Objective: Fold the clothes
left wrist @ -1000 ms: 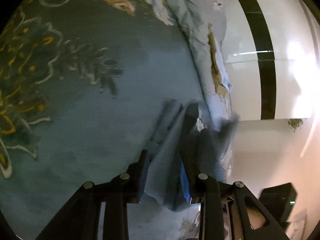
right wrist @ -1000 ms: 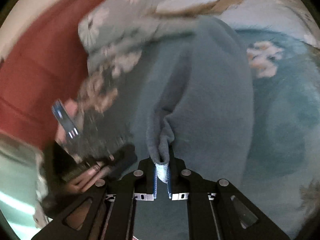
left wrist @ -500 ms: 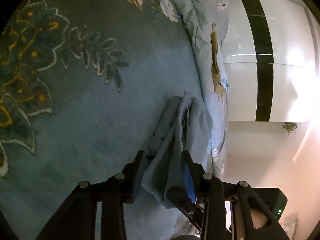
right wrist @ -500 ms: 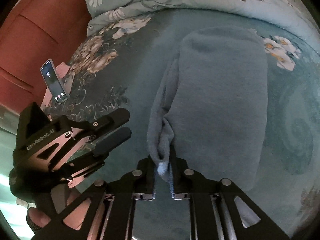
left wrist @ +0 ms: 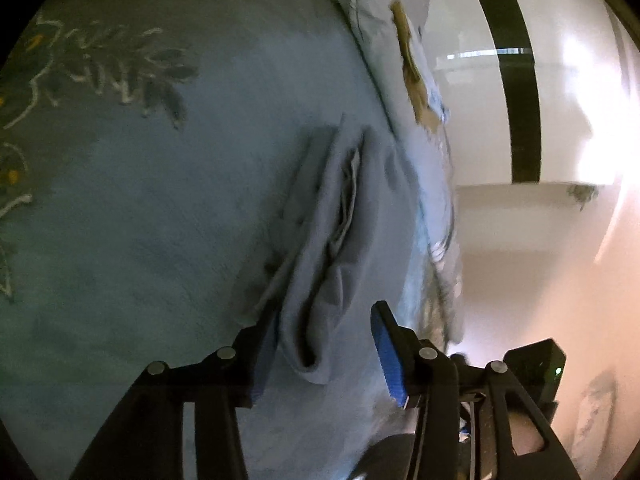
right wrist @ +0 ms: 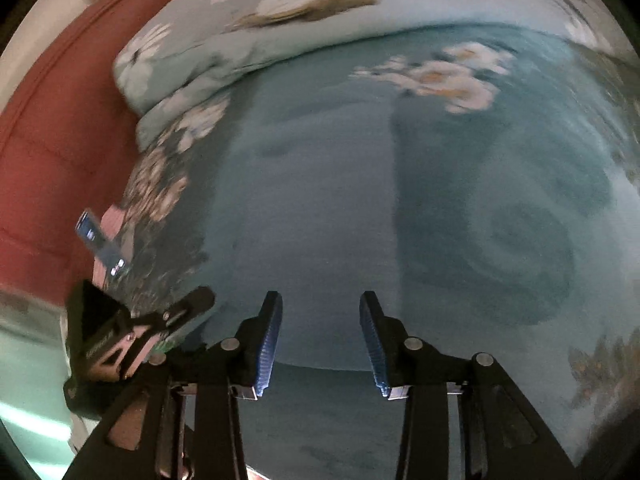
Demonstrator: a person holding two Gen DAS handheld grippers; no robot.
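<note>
A folded blue-grey garment (left wrist: 340,240) lies on the teal floral bedspread (left wrist: 140,220). In the left wrist view its layered edge runs away from my left gripper (left wrist: 324,340), whose jaws are open with the garment's near end between them, not pinched. In the right wrist view the garment (right wrist: 312,208) lies flat as a smooth rectangle ahead of my right gripper (right wrist: 320,336), which is open and empty just above its near edge. The left gripper's body (right wrist: 120,332) shows at lower left there.
A bunched light floral duvet (right wrist: 248,40) lies along the far side of the bed. A phone (right wrist: 100,248) leans by the red headboard (right wrist: 48,140). A white wardrobe with a black stripe (left wrist: 516,80) stands beyond the bed.
Both grippers have opened and let go of the garment. The garment now lies flat on the bedspread, and both grippers have drawn back slightly.
</note>
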